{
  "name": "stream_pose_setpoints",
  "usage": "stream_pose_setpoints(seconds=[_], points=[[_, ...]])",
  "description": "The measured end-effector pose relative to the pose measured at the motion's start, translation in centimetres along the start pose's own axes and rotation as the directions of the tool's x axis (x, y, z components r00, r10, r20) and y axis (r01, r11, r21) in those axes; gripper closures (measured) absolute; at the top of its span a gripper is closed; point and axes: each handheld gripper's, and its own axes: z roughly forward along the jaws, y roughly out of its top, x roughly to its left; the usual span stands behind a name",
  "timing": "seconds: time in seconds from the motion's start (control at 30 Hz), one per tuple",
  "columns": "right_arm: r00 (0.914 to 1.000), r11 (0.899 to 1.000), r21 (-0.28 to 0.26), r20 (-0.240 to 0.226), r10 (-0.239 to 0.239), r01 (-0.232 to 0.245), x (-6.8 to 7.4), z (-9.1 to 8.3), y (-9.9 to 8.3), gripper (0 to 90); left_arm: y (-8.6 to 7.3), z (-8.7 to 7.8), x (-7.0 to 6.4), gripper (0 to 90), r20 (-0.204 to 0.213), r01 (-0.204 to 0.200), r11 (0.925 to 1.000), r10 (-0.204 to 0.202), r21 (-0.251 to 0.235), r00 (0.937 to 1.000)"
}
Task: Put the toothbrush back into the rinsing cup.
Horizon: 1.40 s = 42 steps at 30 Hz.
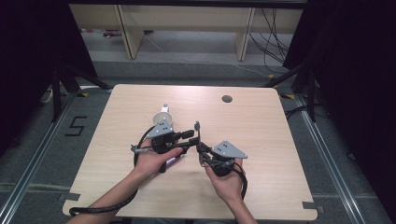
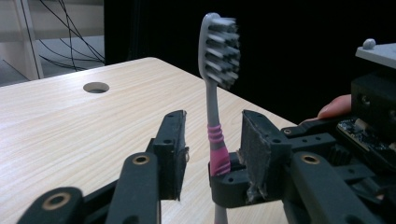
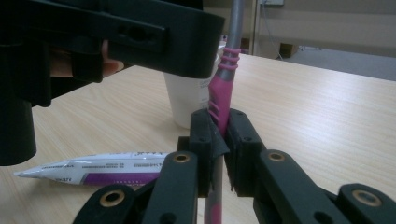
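A toothbrush [image 2: 218,51] with a grey bristled head and a pink grip [image 3: 222,88] stands upright over the table's middle [image 1: 197,128]. My right gripper [image 3: 219,116] is shut on its pink handle and comes in from the lower right in the high view [image 1: 201,149]. My left gripper [image 2: 213,121] is open, one jaw on each side of the brush's neck, with a gap on both sides. It reaches in from the left in the high view [image 1: 190,140]. The right gripper's jaws show just below it in the left gripper view.
A white cup [image 1: 163,117] stands behind the left gripper and just beyond the brush [image 3: 191,102]. A white and purple toothpaste tube [image 3: 93,170] lies flat on the wooden table [image 1: 261,135] under the left hand. A cable hole [image 1: 227,99] lies at the far side.
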Motion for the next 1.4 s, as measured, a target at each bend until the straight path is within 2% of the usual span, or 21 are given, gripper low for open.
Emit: stream_pose_setpoints(seconds=[0.03,0.13,0.23,0.27,0.3,0.33,0.37,0.4,0.57,0.77,0.87,0.9,0.93,1.03,1.07,1.1,1.13,1.27,1.33,1.37,1.4], points=[[0.9998,1.0,-0.007,0.01,-0.019,0.019,-0.04,0.05,0.01,82.2,0.03,0.05,-0.01,61.6,0.002,0.001,1.0,-0.001,0.0,1.0],[1.0,1.0,-0.001,-0.007,-0.005,0.005,0.16,0.14,0.01,82.2,0.08,0.27,-0.04,64.7,0.005,0.005,1.0,-0.005,0.002,1.0],[0.9997,1.0,-0.005,0.004,-0.025,0.025,0.17,0.16,0.04,82.1,-0.02,0.49,-0.04,67.5,0.007,0.007,0.9999,-0.007,0.008,1.0],[1.0,1.0,-0.001,-0.003,0.001,-0.001,0.39,0.2,0.0,82.2,-0.05,0.56,-0.05,69.4,0.006,0.009,0.9999,-0.009,0.006,0.9999],[1.0,1.0,0.0,-0.01,0.001,-0.001,0.36,0.26,-0.01,82.2,-0.09,0.65,-0.02,69.4,0.008,0.009,1.0,-0.009,0.0,0.9999],[1.0,1.0,-0.004,0.006,-0.005,0.005,0.4,0.29,-0.02,82.1,-0.11,0.71,-0.01,70.3,0.003,0.009,1.0,-0.009,0.003,1.0],[0.9999,1.0,0.003,0.006,0.014,-0.014,0.64,0.25,-0.05,82.2,-0.12,0.74,-0.01,71.4,0.003,0.01,1.0,-0.01,0.002,1.0],[1.0,1.0,0.005,-0.005,-0.007,0.007,0.45,0.29,-0.02,82.2,-0.13,0.76,-0.01,72.3,0.0,0.01,1.0,-0.01,0.0,0.9999],[0.9999,1.0,-0.003,-0.01,-0.006,0.006,0.56,0.35,-0.02,82.2,-0.06,0.76,-0.03,78.3,-0.004,0.006,1.0,-0.006,-0.005,1.0],[0.9995,1.0,-0.002,0.007,-0.029,0.029,0.47,0.27,0.13,82.2,-0.1,0.82,-0.07,81.4,-0.004,-0.007,1.0,0.007,-0.007,1.0],[0.9999,1.0,0.002,-0.004,-0.012,0.012,0.62,0.37,0.12,82.0,-0.09,0.88,-0.22,82.2,-0.005,-0.026,0.9996,0.026,-0.007,0.9997],[0.9996,1.0,-0.007,0.003,-0.027,0.027,0.55,0.42,0.13,81.9,-0.09,0.88,-0.26,82.4,-0.006,-0.029,0.9995,0.029,-0.007,0.9995],[1.0,1.0,-0.008,-0.002,-0.01,0.01,0.69,0.45,0.11,81.9,-0.07,0.88,-0.29,82.6,-0.006,-0.037,0.9993,0.037,-0.005,0.9993],[1.0,1.0,-0.002,-0.004,-0.004,0.004,0.66,0.47,0.17,81.5,-0.03,0.89,-0.41,82.9,-0.008,-0.066,0.9978,0.066,-0.004,0.9978],[0.9997,1.0,-0.005,-0.014,-0.019,0.018,0.61,0.58,0.2,80.9,0.0,0.88,-0.44,83.1,-0.012,-0.078,0.9969,0.078,-0.003,0.9969],[0.9999,1.0,0.0,-0.008,-0.012,0.012,0.68,0.57,0.24,79.6,0.03,0.85,-0.47,83.1,-0.017,-0.086,0.9963,0.086,-0.002,0.9961],[0.9991,0.999,0.01,0.011,-0.041,0.041,0.54,0.56,0.31,74.4,0.08,0.8,-0.49,83.2,-0.02,-0.089,0.996,0.089,-0.004,0.9958],[1.0,1.0,0.018,-0.001,-0.004,0.004,0.54,0.7,0.13,68.1,0.33,0.57,-0.39,83.2,-0.033,-0.108,0.9941,0.107,-0.013,0.9937],[1.0,1.0,0.024,-0.006,-0.002,0.002,0.45,0.65,0.07,63.1,0.48,0.4,-0.22,83.2,-0.045,-0.116,0.9931,0.114,-0.021,0.9924],[0.9997,1.0,0.018,0.002,-0.022,0.022,0.32,0.69,0.04,61.2,0.53,0.35,-0.2,83.3,-0.048,-0.115,0.9931,0.113,-0.024,0.9924],[0.9999,1.0,0.022,-0.01,-0.011,0.011,0.37,0.72,0.01,60.1,0.6,0.28,-0.13,83.3,-0.051,-0.119,0.9925,0.118,-0.024,0.9917]])
